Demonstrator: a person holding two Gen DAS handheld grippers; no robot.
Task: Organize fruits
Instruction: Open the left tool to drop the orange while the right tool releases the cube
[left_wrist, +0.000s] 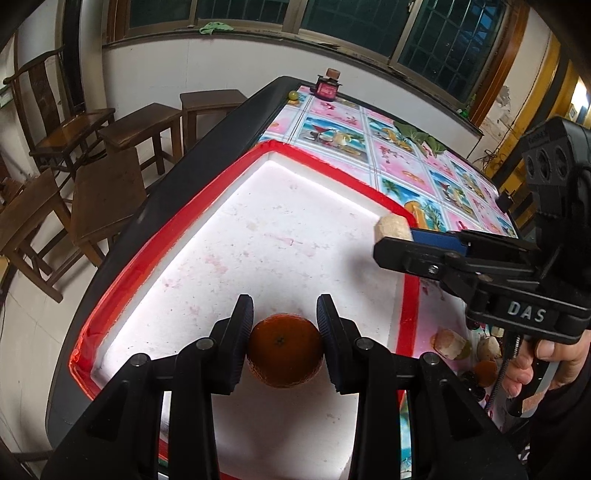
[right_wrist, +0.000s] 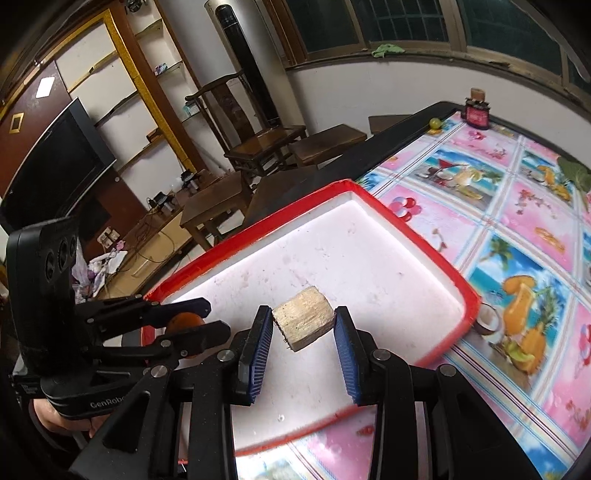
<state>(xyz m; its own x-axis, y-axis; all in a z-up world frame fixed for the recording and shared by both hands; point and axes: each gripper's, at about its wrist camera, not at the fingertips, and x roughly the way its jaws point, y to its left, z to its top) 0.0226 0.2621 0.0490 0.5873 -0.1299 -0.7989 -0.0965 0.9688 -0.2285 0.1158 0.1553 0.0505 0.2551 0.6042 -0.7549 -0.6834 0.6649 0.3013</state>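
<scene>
while the left gripper (left_wrist: 285, 341) pinches an orange (left_wrist: 284, 350) above the red-rimmed foam tray (left_wrist: 177, 229), the right gripper (right_wrist: 303, 341) (also above it) clamps a pale cut chunk (right_wrist: 303, 322).

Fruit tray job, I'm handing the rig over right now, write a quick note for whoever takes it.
Left gripper: shut on the orange, held over the near part of the white tray.
Right gripper: holds a pale cut chunk between its blue pads, above the tray.
Done: nothing lies in the tray yet; both pieces are still carried.
Left: set both down in the tray, then fetch the pieces on the tablecloth beside the tray's right rim: two pale chunks, another orange and something dark. A small green fruit sits at the far table edge.
</scene>
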